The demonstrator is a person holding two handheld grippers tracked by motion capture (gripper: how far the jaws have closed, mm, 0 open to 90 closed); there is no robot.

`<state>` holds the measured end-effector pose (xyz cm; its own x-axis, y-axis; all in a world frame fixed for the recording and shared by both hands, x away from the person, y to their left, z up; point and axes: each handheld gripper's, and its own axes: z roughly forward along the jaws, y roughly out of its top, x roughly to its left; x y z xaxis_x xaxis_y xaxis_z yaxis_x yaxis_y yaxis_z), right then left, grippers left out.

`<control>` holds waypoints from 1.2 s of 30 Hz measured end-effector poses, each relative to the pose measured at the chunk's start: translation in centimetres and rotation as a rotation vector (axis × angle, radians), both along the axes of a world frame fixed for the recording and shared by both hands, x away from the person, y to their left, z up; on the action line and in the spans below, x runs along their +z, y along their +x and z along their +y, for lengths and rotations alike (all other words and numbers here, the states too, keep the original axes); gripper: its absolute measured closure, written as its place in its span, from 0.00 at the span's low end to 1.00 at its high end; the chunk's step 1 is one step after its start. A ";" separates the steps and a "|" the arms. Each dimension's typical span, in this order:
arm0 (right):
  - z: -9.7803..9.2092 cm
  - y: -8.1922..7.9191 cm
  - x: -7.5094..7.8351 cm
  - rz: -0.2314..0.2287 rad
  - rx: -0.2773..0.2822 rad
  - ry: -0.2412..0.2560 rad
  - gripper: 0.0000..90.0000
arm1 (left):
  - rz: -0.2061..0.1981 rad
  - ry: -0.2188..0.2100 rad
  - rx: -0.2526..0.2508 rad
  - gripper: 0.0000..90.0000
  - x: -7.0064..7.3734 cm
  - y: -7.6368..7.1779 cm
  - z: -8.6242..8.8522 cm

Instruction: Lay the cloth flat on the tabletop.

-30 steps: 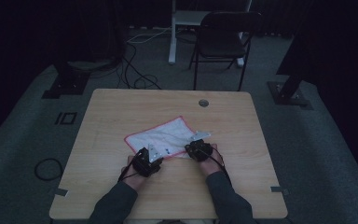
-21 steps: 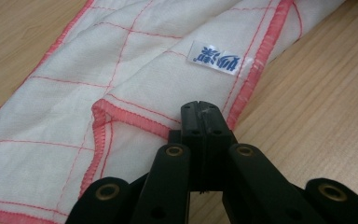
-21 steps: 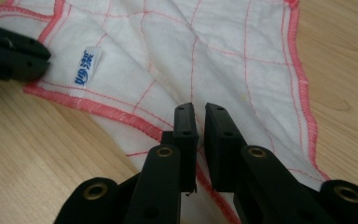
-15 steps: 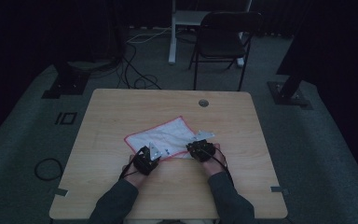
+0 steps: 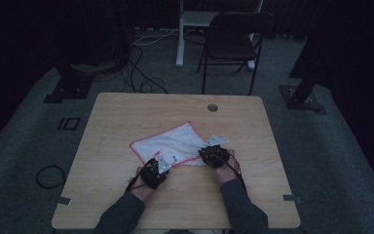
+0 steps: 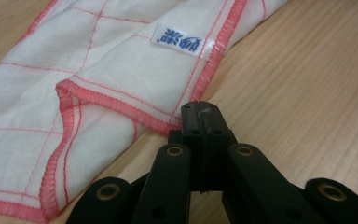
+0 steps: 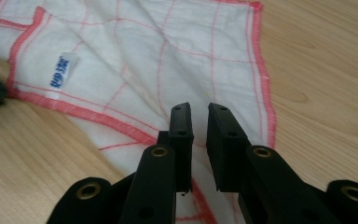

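— Cloth (image 5: 171,144) first: a white dishcloth with red stitched edging and a thin red grid, lying near the middle of the wooden table (image 5: 126,112), turned diamond-wise to the person. Its near part looks doubled over, with a hemmed edge running across the cloth below the blue-printed label (image 6: 182,40).

— What has changed in the last second?

— Little on the cloth itself; in the high view its outline reads the same as before. The hands have shifted slightly. The left gripper (image 5: 154,171) has drawn back a touch toward the person and now sits at the near left hem. The right gripper (image 5: 214,155) has barely moved and stays over the near right corner.

— And the jaws?

— In the left gripper view the left gripper (image 6: 201,119) has its jaws pressed together with the tips right at the red hem (image 6: 121,105). Whether a thread of fabric is caught between them I cannot tell; the hem seems to meet the tips rather than pass through. In the right gripper view the right gripper (image 7: 199,116) has its jaws slightly spread with a narrow gap, hovering above the cloth near its edging, pinching nothing.

— So what does that mean for the work?

— My judgement: a fold is in hand, and the right side has no grip yet. Until both near corners are pinched, lifting would drag the cloth askew.
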<state>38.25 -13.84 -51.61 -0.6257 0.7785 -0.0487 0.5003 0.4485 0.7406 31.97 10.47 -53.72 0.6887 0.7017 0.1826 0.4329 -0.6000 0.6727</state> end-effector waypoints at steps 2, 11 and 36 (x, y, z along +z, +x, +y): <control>-0.2 0.0 0.0 0.000 -0.004 0.001 0.90 | 0.007 -0.007 0.002 1.00 0.0 -0.1 0.2; -0.2 0.0 -0.1 0.003 -0.004 0.001 0.90 | -0.037 -0.038 0.014 1.00 0.9 0.9 0.2; -0.8 0.4 0.0 -0.013 -0.012 -0.006 0.88 | 0.021 -0.068 0.017 1.00 -0.1 -2.2 2.5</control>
<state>38.67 -14.69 -51.57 -0.6153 0.7859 -0.0615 0.4962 0.4467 0.7444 29.81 13.00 -53.86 0.6797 0.7237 0.1196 0.4574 -0.5456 0.7022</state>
